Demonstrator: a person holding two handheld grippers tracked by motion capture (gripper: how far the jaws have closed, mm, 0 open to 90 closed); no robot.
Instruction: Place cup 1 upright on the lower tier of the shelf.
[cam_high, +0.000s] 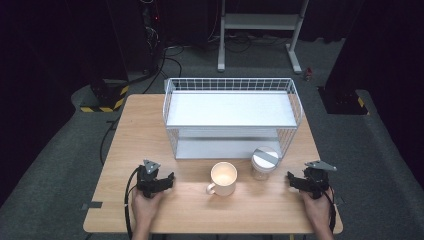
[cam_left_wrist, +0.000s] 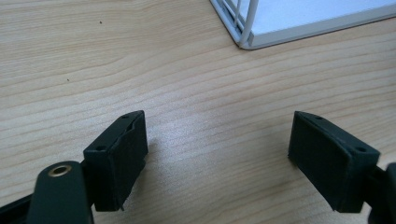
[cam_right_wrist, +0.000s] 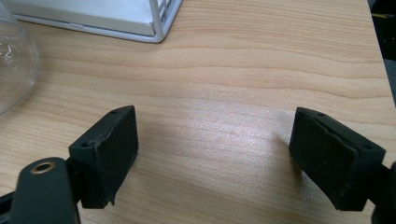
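Note:
A cream mug (cam_high: 222, 179) stands near the front middle of the wooden table (cam_high: 140, 135), handle toward the front left. Right of it stands a clear glass jar (cam_high: 263, 163) with a white lid; its curved glass (cam_right_wrist: 14, 60) shows at the left edge of the right gripper view. Behind both stands a white wire shelf rack (cam_high: 231, 116). My left gripper (cam_high: 155, 181) rests low over the table left of the mug, open, bare wood between its pads (cam_left_wrist: 120, 156). My right gripper (cam_high: 306, 181) sits right of the jar, open too, nothing between its pads (cam_right_wrist: 109, 149).
A corner of the rack's base (cam_left_wrist: 299, 23) lies ahead of the left gripper, and another corner (cam_right_wrist: 116, 18) ahead of the right one. Cables and a yellow-black striped foot (cam_high: 102, 102) lie on the dark floor beyond the table's far left.

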